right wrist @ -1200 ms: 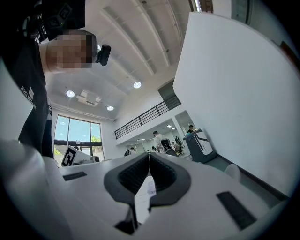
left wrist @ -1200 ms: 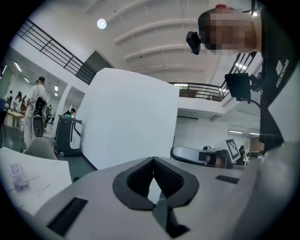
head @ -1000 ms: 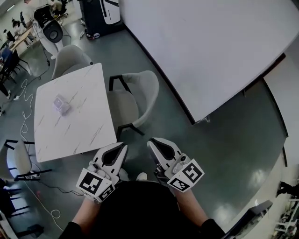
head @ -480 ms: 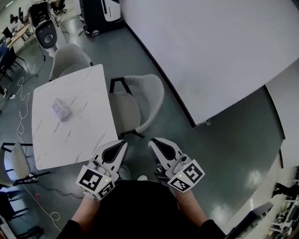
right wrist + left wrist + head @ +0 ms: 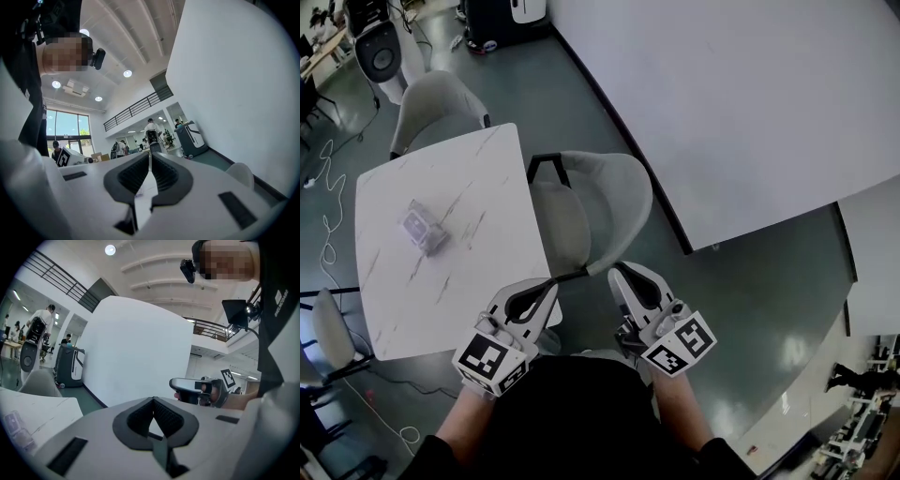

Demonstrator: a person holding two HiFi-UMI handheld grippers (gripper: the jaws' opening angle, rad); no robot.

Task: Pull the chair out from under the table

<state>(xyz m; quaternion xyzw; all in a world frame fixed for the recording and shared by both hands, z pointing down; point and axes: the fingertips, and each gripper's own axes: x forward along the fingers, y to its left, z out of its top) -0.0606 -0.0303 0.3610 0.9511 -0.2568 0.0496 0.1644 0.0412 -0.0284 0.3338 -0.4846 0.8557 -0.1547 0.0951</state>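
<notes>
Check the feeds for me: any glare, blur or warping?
Head view: sharp, fisheye bends the wall, faint glare on the floor. Left gripper view: dark round border, left claw near and soft. Right gripper view: same border, bright window.

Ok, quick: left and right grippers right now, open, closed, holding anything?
Left gripper: closed, holding nothing.
Right gripper: closed, holding nothing.

no words, numbers or brand names can be read anywhere here. the only signs are black-and-white square code markers: one set on the white plastic cube (image 5: 492, 364) of the left gripper (image 5: 547, 286), another on the matching white cube (image 5: 680, 343) of the right gripper (image 5: 620, 271). pale print on the person's black strap (image 5: 280, 297) is too small to read.
</notes>
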